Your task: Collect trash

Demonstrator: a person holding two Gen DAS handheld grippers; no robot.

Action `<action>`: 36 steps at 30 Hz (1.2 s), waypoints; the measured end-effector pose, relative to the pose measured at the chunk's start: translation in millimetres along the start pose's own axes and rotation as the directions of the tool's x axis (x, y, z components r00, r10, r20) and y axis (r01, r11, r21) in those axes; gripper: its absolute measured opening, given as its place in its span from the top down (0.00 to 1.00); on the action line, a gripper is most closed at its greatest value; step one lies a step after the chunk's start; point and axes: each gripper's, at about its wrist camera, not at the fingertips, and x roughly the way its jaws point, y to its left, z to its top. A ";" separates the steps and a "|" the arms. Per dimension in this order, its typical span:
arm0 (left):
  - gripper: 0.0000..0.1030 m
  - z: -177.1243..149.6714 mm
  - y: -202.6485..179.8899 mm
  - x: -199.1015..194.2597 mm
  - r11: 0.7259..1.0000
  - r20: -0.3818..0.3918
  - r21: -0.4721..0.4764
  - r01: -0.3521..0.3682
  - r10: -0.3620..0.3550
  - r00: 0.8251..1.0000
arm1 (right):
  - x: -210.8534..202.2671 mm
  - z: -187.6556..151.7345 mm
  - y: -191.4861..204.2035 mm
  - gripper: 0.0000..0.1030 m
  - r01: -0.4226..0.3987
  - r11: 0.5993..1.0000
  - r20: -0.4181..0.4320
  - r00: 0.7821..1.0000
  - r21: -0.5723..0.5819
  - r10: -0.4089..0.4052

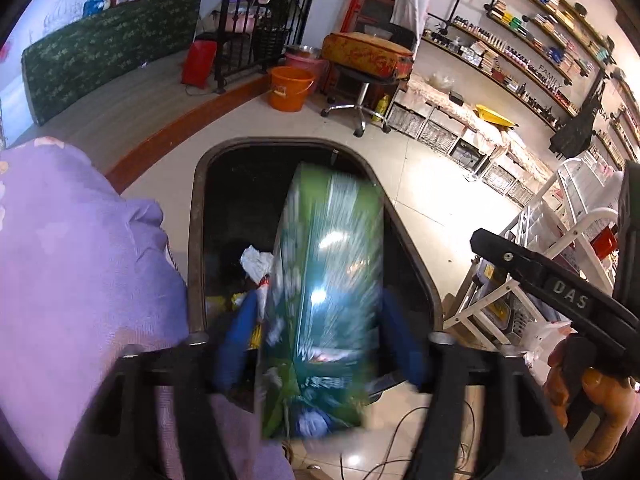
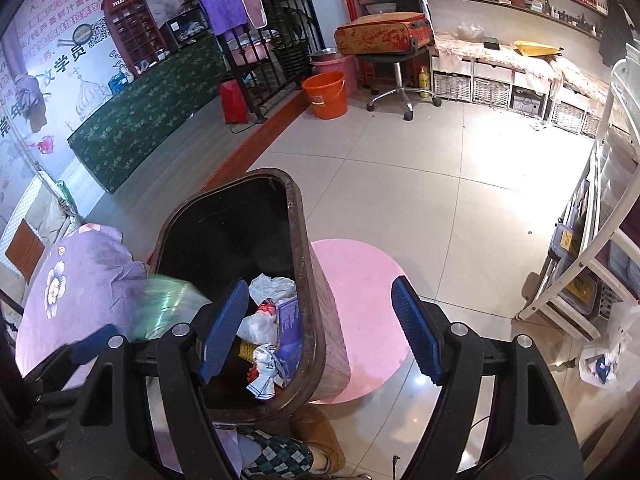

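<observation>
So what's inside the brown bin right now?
The brown bin holds crumpled white paper, a purple packet and mixed wrappers. The blurred green package sits over its mouth. The bottom is hidden under the litter.

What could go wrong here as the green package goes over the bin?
The green package is motion-blurred between the open left gripper pads, over the brown bin; it looks long and may catch the rim or stand upright on the trash inside. The right gripper, open and empty, hangs over the bin's edge and could nudge it.

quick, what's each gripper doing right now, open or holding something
Left gripper: open, blurred green package between its fingers, over the trash bin.
Right gripper: open, empty.
</observation>
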 end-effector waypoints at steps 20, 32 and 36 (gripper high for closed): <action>0.06 -21.2 19.5 -105.0 0.984 0.286 0.008 -0.177 0.167 0.944 | -27.2 -9.1 43.9 0.09 -0.032 0.998 0.098 0.995 -0.050 0.037; 0.06 -65.1 81.9 -184.1 0.911 0.384 -0.183 -0.370 0.413 0.826 | -69.3 -60.8 173.3 0.05 -0.115 0.942 0.199 0.962 -0.314 0.184; 0.06 -83.1 101.4 -208.6 0.870 0.383 -0.287 -0.402 0.489 0.784 | -85.7 -84.7 207.7 0.05 -0.159 0.907 0.188 0.950 -0.391 0.248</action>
